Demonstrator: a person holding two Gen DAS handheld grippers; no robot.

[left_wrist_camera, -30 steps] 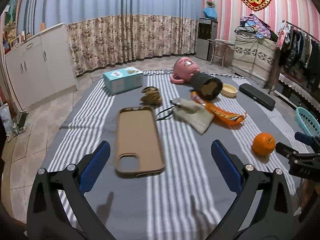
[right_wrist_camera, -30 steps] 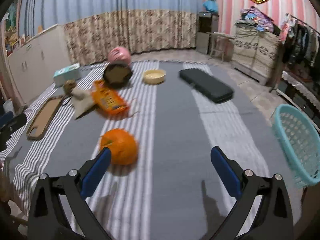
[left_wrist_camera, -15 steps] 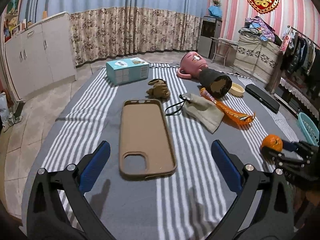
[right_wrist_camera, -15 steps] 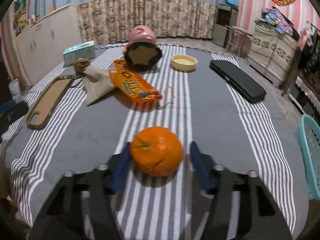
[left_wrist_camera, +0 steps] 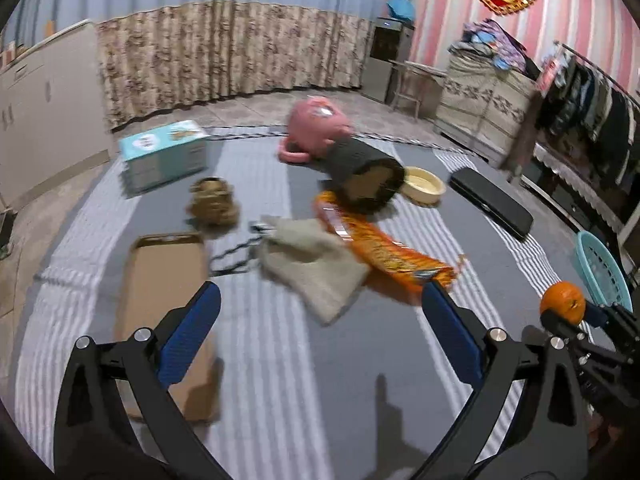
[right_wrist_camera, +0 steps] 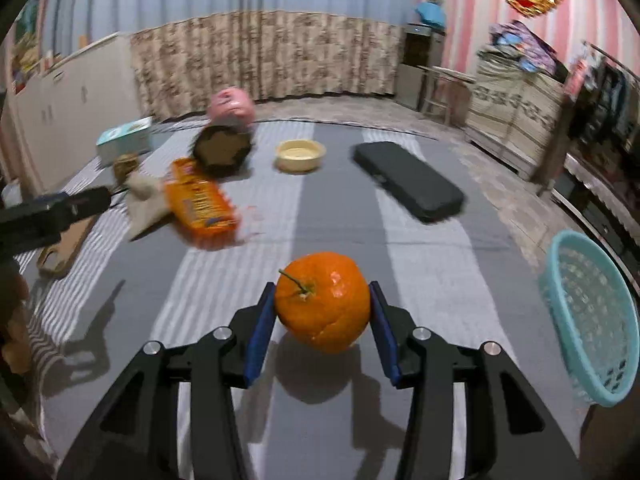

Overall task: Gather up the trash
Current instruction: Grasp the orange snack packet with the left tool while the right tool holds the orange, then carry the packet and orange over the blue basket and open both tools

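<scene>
Striped grey cloth covers the work surface, with curtains and pink striped walls behind. My right gripper pinches an orange between its blue pads, one pressed on each flank; its shadow below suggests it is lifted clear. A teal basket sits at about three o'clock on the cloth's edge — I judge that is where the fruit belongs, so I hold it level and ready to swing right. My left gripper hovers with fingers spread wide, holding nothing, above a tan phone case at nine o'clock. Ahead of it at twelve lie a beige pouch and an orange snack wrapper — likely the next trash.
</scene>
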